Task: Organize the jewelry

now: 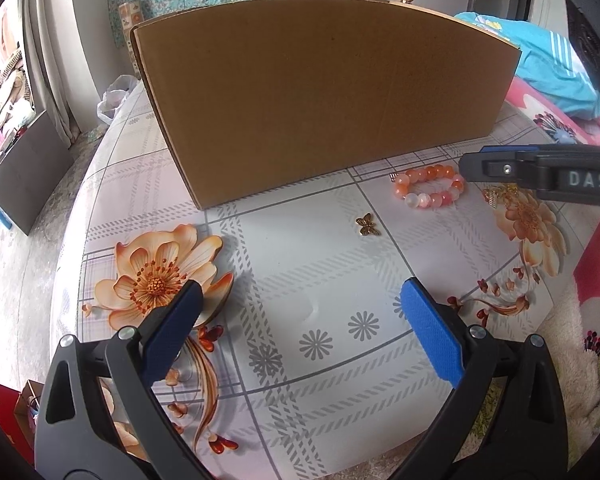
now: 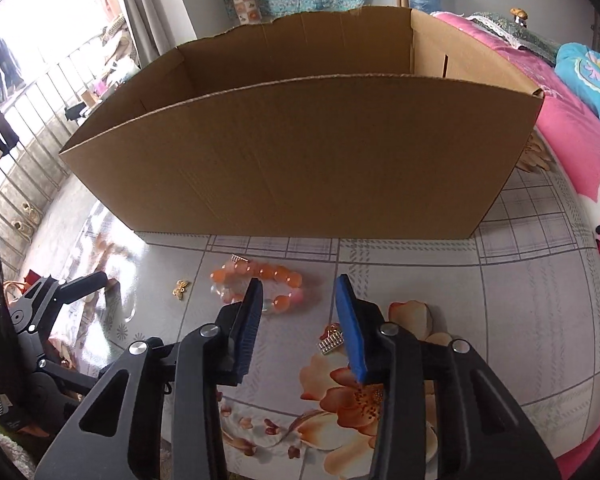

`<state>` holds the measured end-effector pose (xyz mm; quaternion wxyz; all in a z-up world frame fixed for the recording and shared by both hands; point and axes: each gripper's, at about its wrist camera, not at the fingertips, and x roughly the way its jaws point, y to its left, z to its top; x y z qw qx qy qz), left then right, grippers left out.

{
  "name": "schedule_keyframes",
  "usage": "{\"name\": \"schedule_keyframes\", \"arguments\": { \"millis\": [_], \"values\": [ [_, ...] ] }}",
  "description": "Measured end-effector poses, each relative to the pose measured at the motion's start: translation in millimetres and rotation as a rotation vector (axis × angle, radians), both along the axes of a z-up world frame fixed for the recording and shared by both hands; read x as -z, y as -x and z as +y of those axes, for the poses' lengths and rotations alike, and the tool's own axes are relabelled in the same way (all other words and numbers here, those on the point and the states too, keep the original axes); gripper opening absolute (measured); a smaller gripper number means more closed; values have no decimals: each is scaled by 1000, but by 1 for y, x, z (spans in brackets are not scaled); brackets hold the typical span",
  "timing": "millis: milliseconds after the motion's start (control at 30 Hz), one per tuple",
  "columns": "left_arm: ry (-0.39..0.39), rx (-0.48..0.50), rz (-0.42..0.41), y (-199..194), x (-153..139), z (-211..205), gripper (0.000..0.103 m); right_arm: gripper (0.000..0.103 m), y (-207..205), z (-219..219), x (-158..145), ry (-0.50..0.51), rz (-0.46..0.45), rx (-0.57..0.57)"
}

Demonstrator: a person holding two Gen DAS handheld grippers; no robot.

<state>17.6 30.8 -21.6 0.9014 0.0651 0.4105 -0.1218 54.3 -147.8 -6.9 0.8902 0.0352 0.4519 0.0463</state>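
Observation:
An orange and pink bead bracelet (image 1: 430, 191) lies on the flowered tablecloth in front of an open cardboard box (image 1: 320, 92). A small gold butterfly charm (image 1: 367, 225) lies to its left. A gold comb-like clip (image 1: 493, 197) lies to its right. My left gripper (image 1: 300, 300) is open and empty, low over the cloth, short of the butterfly. My right gripper (image 2: 300, 286) is open and empty, just short of the bracelet (image 2: 260, 276). The clip (image 2: 332, 342) lies between its fingers and the butterfly (image 2: 180, 289) is to the left. The right gripper also shows in the left wrist view (image 1: 466, 168).
The box (image 2: 300, 160) stands close behind the jewelry and its inside looks bare. The table (image 2: 520, 320) is round and drops off at left. A pink bed (image 2: 572, 140) is at the right. A railing and floor are at far left.

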Motion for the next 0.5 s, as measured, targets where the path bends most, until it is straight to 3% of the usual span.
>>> {"name": "schedule_keyframes", "arguments": {
  "millis": [233,300,500],
  "values": [
    [1,9,-6,2,0,2,96,25,-11,10,11,67,38,-6],
    [2,11,-8,1,0,3,96,11,-11,14,12,97,37,-14],
    [3,17,-11,-1,-1,4,96,9,0,18,2,31,12,-32]
  ]
}}
